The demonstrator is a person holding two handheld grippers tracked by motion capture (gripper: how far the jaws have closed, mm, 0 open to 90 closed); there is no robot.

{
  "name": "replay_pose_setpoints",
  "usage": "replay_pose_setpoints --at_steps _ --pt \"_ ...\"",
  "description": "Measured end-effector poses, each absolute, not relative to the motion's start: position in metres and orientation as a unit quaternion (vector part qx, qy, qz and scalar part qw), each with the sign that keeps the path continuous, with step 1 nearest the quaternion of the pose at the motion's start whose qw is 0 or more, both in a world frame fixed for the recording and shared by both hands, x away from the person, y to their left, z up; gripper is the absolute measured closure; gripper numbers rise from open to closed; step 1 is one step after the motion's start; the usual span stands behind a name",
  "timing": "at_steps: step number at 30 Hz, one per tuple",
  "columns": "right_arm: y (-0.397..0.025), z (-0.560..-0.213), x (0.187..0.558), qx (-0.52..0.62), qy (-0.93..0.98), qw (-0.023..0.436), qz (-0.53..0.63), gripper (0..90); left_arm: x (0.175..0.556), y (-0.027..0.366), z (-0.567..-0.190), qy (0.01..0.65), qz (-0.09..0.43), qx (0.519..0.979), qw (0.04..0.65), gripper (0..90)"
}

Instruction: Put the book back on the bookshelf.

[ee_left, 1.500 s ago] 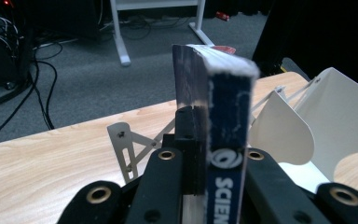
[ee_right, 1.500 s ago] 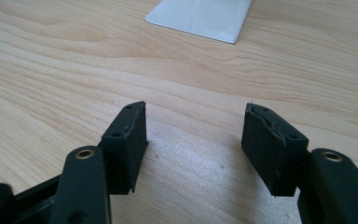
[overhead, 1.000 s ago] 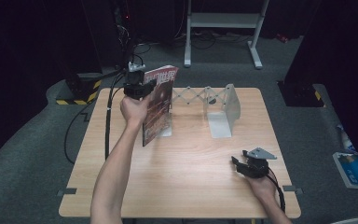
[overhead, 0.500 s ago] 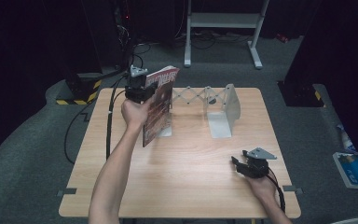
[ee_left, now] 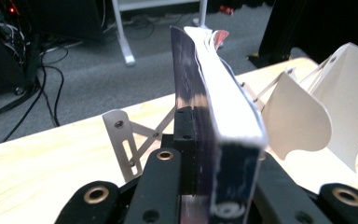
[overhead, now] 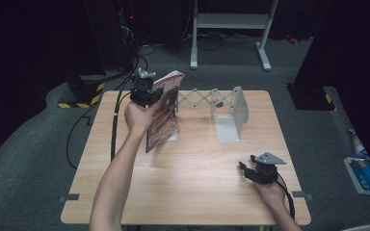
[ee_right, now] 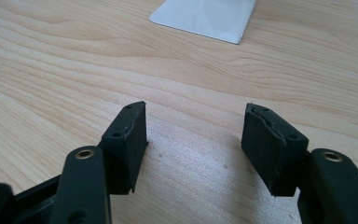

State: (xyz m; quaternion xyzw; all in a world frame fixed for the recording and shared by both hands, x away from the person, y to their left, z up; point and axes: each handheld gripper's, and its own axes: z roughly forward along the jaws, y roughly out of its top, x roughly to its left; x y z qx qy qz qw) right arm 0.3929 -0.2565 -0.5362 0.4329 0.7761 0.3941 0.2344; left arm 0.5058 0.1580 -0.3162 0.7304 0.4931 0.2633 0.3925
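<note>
Left tongs (overhead: 147, 96) clamped on the book (overhead: 164, 109), held upright near the table's (overhead: 192, 178) far-left part, beside the expandable white rack (overhead: 224, 108). Right tongs (overhead: 250, 171) gaped wide, empty, resting near the near-right corner.

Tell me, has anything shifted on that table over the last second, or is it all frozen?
Hardly anything. The left gripper stays shut on the book, held upright at the left end of the expanding metal book rack; at most the book has edged slightly. The right gripper has not moved: it rests open near the table's front right corner, its fingers apart over bare wood.
</note>
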Motion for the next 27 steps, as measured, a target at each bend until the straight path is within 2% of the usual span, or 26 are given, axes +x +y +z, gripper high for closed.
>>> replay_pose_setpoints --at_steps 16,21,27 --pt "-0.256 -0.536 0.393 0.433 0.776 0.234 0.394 40.3 0.509 0.158 -0.308 0.515 0.214 0.761 0.332 83.1" --pt "-0.256 -0.536 0.393 0.433 0.776 0.234 0.394 40.4 0.509 0.158 -0.305 0.517 0.202 0.764 0.327 83.3" --pt "-0.256 -0.536 0.393 0.434 0.776 0.234 0.394 40.3 0.506 0.162 -0.303 0.52 0.203 0.752 0.351 83.8"
